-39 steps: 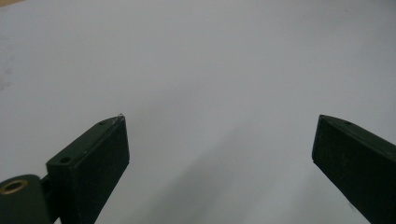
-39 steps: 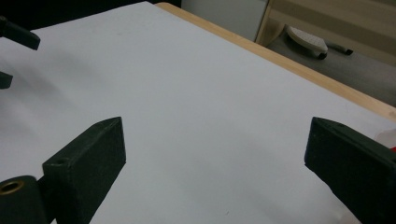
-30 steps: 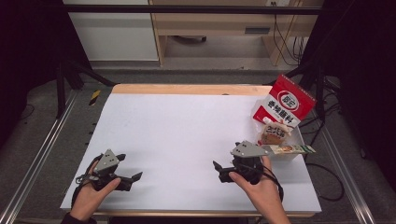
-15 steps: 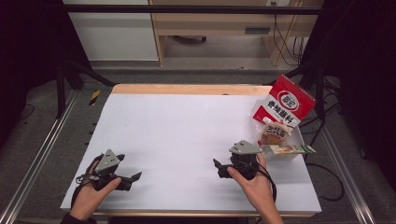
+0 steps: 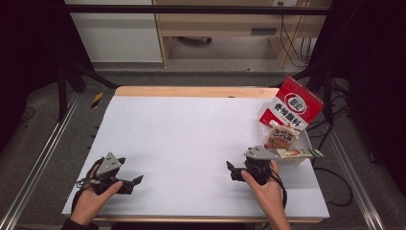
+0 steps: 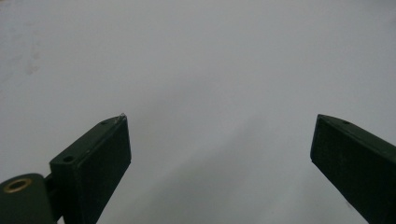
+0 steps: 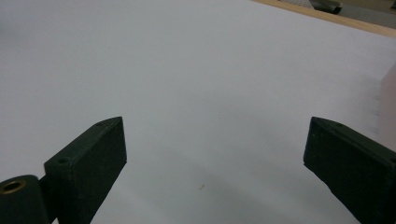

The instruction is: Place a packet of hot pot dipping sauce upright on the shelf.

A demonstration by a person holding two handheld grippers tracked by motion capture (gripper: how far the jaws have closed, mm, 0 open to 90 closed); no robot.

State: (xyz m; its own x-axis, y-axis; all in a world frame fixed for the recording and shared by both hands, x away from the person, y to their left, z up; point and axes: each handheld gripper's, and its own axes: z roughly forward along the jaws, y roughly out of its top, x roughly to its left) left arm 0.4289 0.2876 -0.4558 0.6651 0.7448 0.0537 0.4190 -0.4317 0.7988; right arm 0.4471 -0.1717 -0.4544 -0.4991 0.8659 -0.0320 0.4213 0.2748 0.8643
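My left gripper rests on the white table top near its front left corner, held by a hand, and points right. In the left gripper view the left gripper is open, with bare white surface between the jaws. My right gripper lies at the front right in the other hand and points left. In the right gripper view the right gripper is also open and holds nothing.
A red and white bag stands at the table's right edge. In front of it a clear tray holds snack packets and a long flat packet, just right of the right gripper. A wooden strip lines the far edge.
The right hand and its gripper have shifted only slightly. The left gripper has stayed where it was.
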